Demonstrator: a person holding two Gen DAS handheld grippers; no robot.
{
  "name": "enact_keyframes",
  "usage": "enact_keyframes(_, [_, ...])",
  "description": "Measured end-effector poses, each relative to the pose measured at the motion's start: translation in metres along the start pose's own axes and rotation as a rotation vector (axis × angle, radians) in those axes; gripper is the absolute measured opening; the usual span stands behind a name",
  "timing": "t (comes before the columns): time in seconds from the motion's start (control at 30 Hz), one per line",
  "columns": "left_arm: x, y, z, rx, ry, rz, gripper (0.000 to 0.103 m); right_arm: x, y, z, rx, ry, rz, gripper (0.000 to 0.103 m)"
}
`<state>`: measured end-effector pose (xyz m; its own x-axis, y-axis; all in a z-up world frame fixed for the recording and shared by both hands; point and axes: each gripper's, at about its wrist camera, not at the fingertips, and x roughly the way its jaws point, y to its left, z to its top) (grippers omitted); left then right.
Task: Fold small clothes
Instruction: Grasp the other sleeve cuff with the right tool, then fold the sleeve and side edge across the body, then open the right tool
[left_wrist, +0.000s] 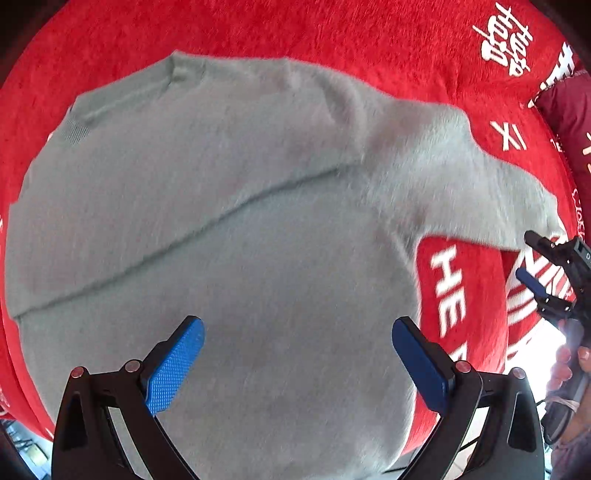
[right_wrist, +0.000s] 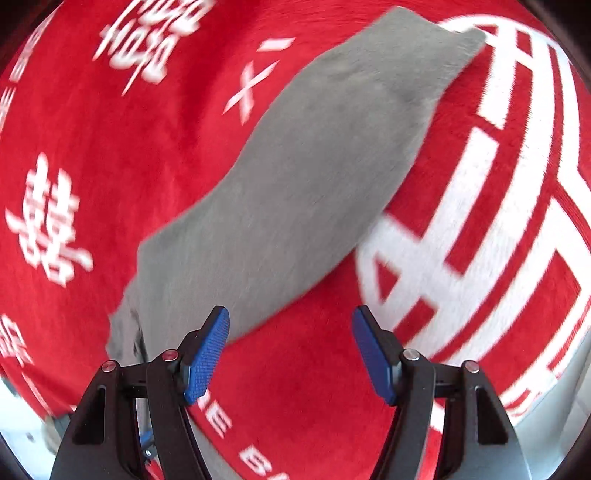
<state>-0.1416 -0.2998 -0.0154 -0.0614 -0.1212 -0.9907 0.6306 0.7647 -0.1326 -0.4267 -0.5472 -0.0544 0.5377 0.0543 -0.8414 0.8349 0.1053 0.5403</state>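
Note:
A small grey sweater (left_wrist: 229, 206) lies flat on a red plush blanket (left_wrist: 332, 33). One fold crease runs across its body, and its right sleeve (left_wrist: 480, 184) stretches out to the right. My left gripper (left_wrist: 297, 332) is open and empty above the sweater's lower body. The right gripper (left_wrist: 532, 258) shows at the right edge of the left wrist view, open near the sleeve's cuff. In the right wrist view the sleeve (right_wrist: 314, 166) runs diagonally, and my right gripper (right_wrist: 291, 325) is open and empty just above its lower edge.
The red blanket (right_wrist: 92, 147) has white characters and letters (right_wrist: 498, 184). A dark red cushion (left_wrist: 569, 107) lies at the far right. A bright floor (left_wrist: 528, 354) shows past the blanket's edge, by the person's hand (left_wrist: 569, 362).

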Motion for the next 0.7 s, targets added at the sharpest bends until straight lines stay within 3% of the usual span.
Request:
enact_keyframes(0.13, [0.003,0.003,0.021,-0.013,-0.047,0.002,0.102,0.004,-0.015,0.02,0.099,-0.028,0.128,0.073])
enact_keyframes(0.37, [0.0,0.015,0.056,-0.051,-0.166,0.048,0.102,-0.004,-0.013,0.058,0.153,-0.138,0.22,0.072])
enact_keyframes(0.4, [0.001,0.014,0.06,-0.049,-0.174,0.054,0.102,-0.003,-0.015,0.062,0.174,-0.146,0.241,0.067])
enact_keyframes(0.47, [0.004,0.008,0.07,-0.045,-0.193,0.063,0.102,0.0,-0.02,0.068,0.215,-0.135,0.259,0.037])
enact_keyframes(0.5, [0.006,0.004,0.074,-0.039,-0.2,0.064,0.102,0.002,-0.025,0.069,0.245,-0.12,0.28,0.013])
enact_keyframes(0.53, [0.007,0.002,0.075,-0.031,-0.208,0.065,0.102,0.003,-0.029,0.069,0.27,-0.113,0.311,0.009])
enact_keyframes(0.7, [0.026,-0.026,0.085,0.011,-0.234,0.099,0.102,-0.013,-0.023,0.06,0.245,-0.122,0.45,0.009])
